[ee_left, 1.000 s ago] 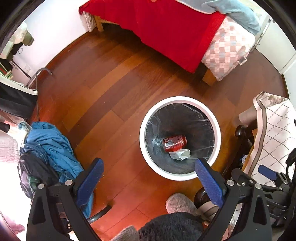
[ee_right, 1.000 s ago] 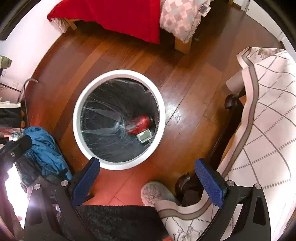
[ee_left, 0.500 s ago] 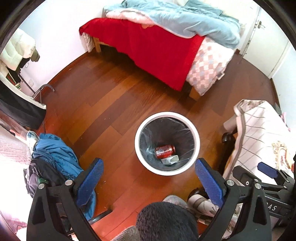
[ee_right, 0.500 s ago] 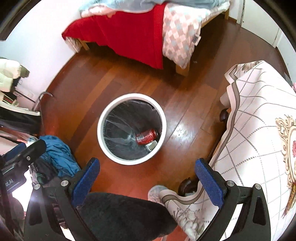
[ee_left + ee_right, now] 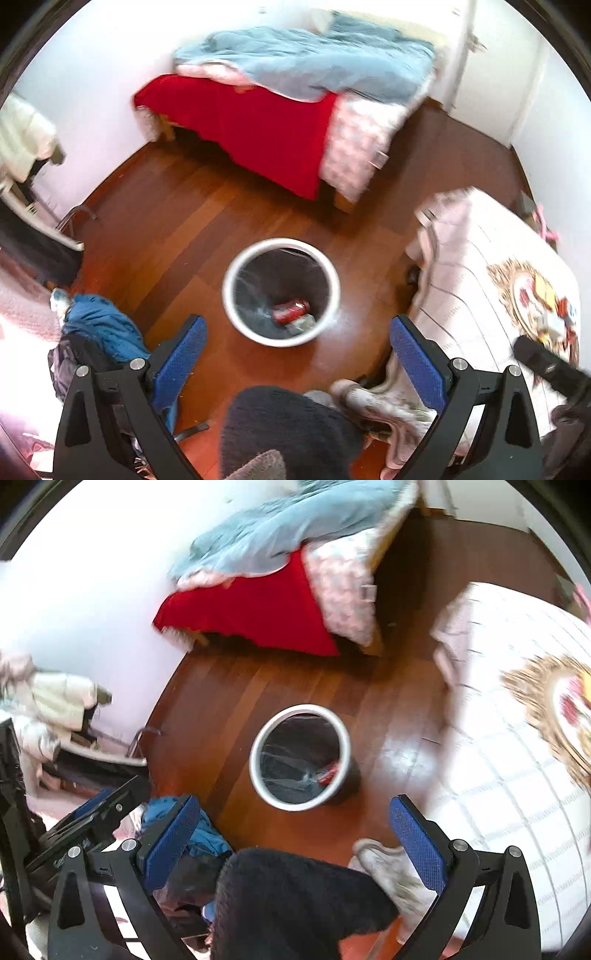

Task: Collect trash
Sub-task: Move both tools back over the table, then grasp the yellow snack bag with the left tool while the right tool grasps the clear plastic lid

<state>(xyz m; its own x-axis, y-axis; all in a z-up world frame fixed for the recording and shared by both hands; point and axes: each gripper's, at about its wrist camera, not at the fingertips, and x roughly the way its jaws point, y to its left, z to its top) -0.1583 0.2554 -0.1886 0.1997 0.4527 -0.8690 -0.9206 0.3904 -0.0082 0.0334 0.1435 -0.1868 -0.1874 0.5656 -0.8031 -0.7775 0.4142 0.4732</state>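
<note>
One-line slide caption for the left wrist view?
Open, empty left gripper above a white-rimmed trash bin on the wooden floor, a red can inside.

Reddish wood floor. White-rimmed trash bin stands mid-floor, black liner, red can inside. Bed with red cover at far wall. Blue clothes pile near left. Quilted white cloth right. Slipper near.

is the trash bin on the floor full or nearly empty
Nearly empty: the trash bin shows mostly bare black liner, with only a red can at the bottom.
</note>
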